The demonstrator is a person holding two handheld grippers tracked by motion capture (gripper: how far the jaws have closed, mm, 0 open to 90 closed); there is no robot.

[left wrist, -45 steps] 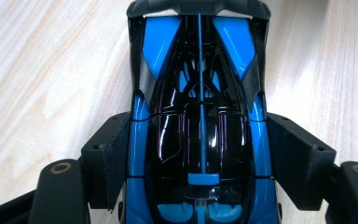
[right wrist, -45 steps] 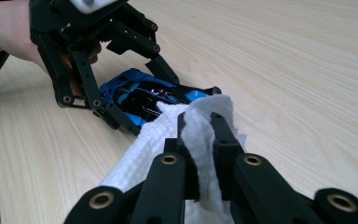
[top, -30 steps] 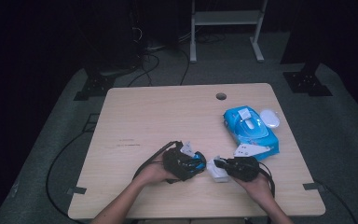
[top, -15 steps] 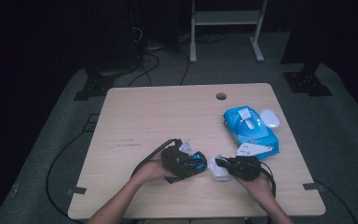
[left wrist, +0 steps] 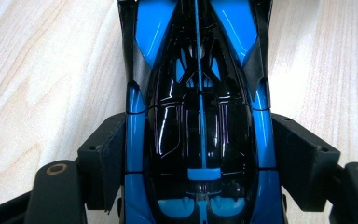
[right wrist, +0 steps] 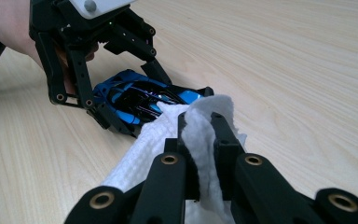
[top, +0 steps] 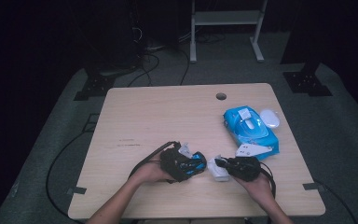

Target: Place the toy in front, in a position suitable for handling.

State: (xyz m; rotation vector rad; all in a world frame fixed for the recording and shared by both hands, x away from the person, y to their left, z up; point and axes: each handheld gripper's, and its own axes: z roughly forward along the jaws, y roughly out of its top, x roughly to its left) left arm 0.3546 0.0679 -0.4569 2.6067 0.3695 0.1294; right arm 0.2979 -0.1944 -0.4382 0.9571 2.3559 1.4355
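Note:
A blue and black toy car lies on the wooden table near its front edge. My left gripper grips it from behind, a pad pressed on each side; the jaws have just been opening slightly with the car still between them. In the high view the left gripper and the car sit left of the right gripper. My right gripper is shut on a folded white wipe, whose front edge lies against the car.
A blue pack of wipes lies at the right of the table, with a white oval object beside it and a white flap at its near end. A cable hole sits near the far edge.

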